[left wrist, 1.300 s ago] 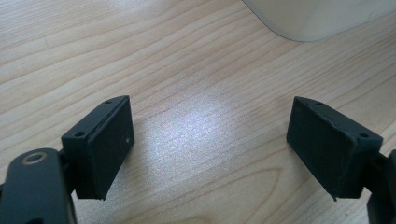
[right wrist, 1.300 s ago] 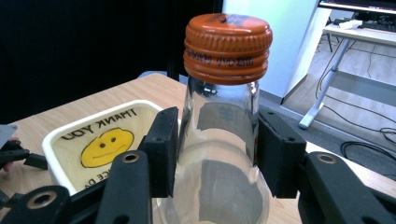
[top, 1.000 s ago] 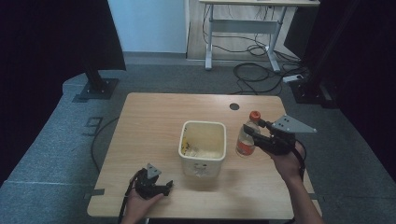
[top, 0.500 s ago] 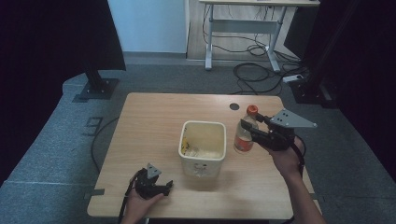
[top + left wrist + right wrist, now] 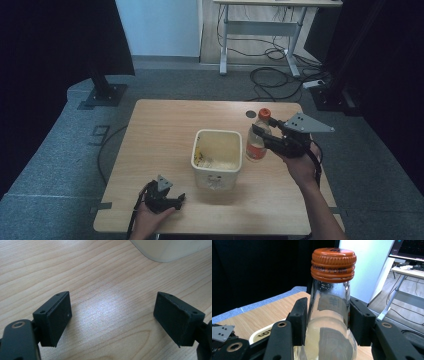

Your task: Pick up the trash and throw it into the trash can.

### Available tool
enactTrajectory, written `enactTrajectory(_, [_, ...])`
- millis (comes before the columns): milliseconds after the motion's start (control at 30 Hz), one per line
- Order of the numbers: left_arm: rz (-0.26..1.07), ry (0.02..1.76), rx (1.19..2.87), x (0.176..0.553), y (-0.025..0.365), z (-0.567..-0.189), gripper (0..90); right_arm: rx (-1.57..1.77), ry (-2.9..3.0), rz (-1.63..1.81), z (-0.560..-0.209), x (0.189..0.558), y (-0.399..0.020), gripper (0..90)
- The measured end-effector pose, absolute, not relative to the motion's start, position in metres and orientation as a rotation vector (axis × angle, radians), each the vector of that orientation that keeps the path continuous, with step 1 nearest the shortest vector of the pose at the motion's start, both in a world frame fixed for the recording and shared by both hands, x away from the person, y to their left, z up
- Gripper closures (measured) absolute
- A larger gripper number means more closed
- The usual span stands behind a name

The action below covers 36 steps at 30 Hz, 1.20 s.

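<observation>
Table point(image 5: 165, 125) space was plenty, tub point(image 5: 216, 157) sat mid-table, bottle point(image 5: 258, 137) just right of it was clamped at the neck by the right gripper point(image 5: 264, 136), best kept upright, while the left gripper point(image 5: 176, 199) was parked gaping, empty.

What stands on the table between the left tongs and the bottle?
In the high view, the cream plastic tub stands between the left tongs and the orange-capped bottle.

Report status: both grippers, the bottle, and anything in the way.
Right gripper shut on bottle, upright beside tub. Left gripper open over bare table, near edge. Nothing blocking.
</observation>
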<state>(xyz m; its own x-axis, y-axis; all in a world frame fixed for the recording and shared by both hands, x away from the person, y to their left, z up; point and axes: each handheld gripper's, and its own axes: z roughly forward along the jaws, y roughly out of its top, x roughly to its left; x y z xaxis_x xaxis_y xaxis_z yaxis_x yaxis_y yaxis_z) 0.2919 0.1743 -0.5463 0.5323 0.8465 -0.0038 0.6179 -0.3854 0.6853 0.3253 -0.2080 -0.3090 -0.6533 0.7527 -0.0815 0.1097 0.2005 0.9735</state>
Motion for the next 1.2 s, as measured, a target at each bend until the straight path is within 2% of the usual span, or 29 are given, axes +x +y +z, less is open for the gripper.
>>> enactTrajectory(1200, [0.457, 1.167, 2.140, 0.292, 0.174, -0.546, 14.8, 0.730, 1.974, 1.526, -0.302, 0.341, -0.148, 52.9])
